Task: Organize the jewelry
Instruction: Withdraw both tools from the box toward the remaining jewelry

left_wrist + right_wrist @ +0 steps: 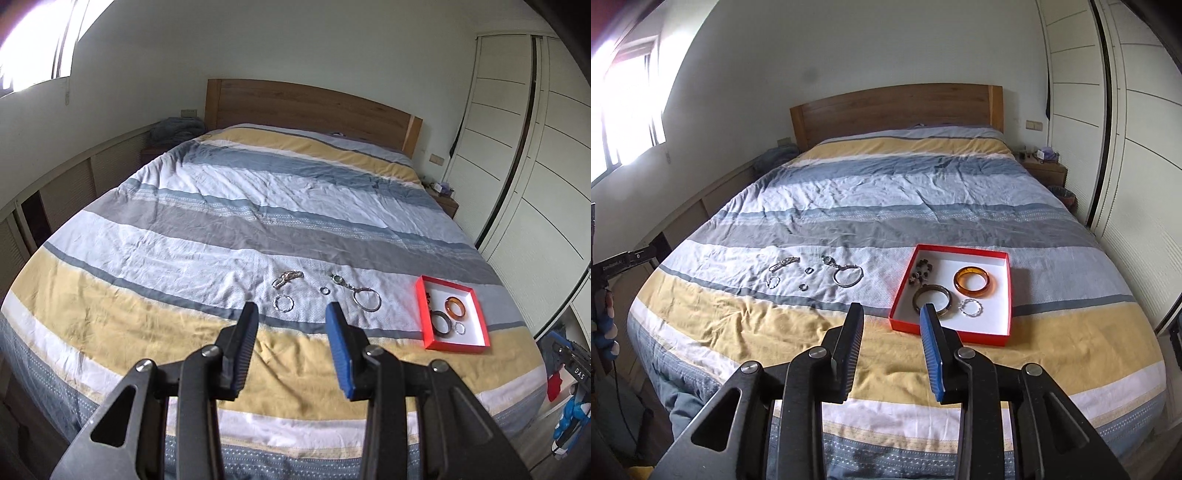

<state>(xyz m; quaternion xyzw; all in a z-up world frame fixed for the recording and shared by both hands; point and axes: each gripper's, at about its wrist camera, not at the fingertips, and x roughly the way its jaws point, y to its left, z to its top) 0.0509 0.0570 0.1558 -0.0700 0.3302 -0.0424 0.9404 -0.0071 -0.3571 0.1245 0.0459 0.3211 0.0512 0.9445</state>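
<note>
A red box with a white inside (pixel 423 306) (pixel 1001 284) lies on the striped bed. It holds an amber bangle (pixel 456 307) (pixel 973 281), a dark bangle (pixel 441 323) (pixel 932 298), a small silver ring bracelet (pixel 970 307) and a dark beaded piece (pixel 921 272). Loose on the cover to its left lie a large silver hoop with a clasp (pixel 366 297) (pixel 848 276), a chain bracelet (pixel 287 277) (pixel 783 264), a twisted silver bracelet (pixel 283 304) (pixel 773 283) and small rings (pixel 324 290) (pixel 809 270). My left gripper (pixel 291 314) is open above the cover, short of the loose pieces. My right gripper (pixel 892 314) is open just before the box's near edge.
The bed (pixel 886 206) has a wooden headboard (pixel 897 107). White wardrobe doors (pixel 1126 147) stand on the right, with a nightstand (pixel 1043 168) beside the bed. A window (pixel 624 107) and low cabinets run along the left. The left handheld unit shows at the right wrist view's left edge (pixel 613 266).
</note>
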